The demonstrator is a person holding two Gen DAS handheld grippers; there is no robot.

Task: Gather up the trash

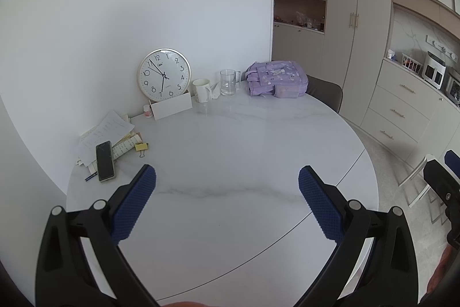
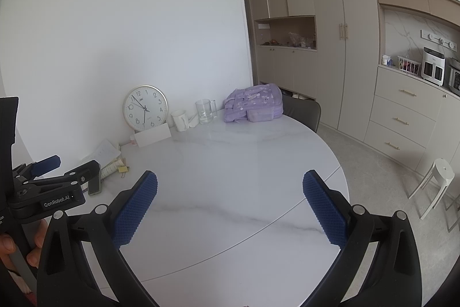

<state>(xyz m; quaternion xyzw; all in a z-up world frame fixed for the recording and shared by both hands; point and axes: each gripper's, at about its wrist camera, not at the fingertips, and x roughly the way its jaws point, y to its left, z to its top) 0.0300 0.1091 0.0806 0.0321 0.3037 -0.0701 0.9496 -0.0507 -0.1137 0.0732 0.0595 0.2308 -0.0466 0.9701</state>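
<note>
My left gripper (image 1: 227, 174) is open and empty, held above the white marble table (image 1: 230, 151). My right gripper (image 2: 230, 179) is open and empty too, over the same table (image 2: 230, 163) to the right of the left one. A crumpled white tissue (image 1: 215, 90) lies between the white mug (image 1: 201, 89) and the glass mug (image 1: 229, 82) at the far side; it also shows in the right wrist view (image 2: 193, 121). A messy stack of papers (image 1: 106, 131) lies at the far left by the wall.
A wall clock (image 1: 164, 74) leans on the wall behind a white box (image 1: 171, 106). A purple bag (image 1: 276, 79) sits far right. A phone (image 1: 105, 160), a yellow binder clip (image 1: 141, 147) and a pill bottle (image 1: 147, 110) lie left. A white stool (image 2: 434, 186) stands on the floor.
</note>
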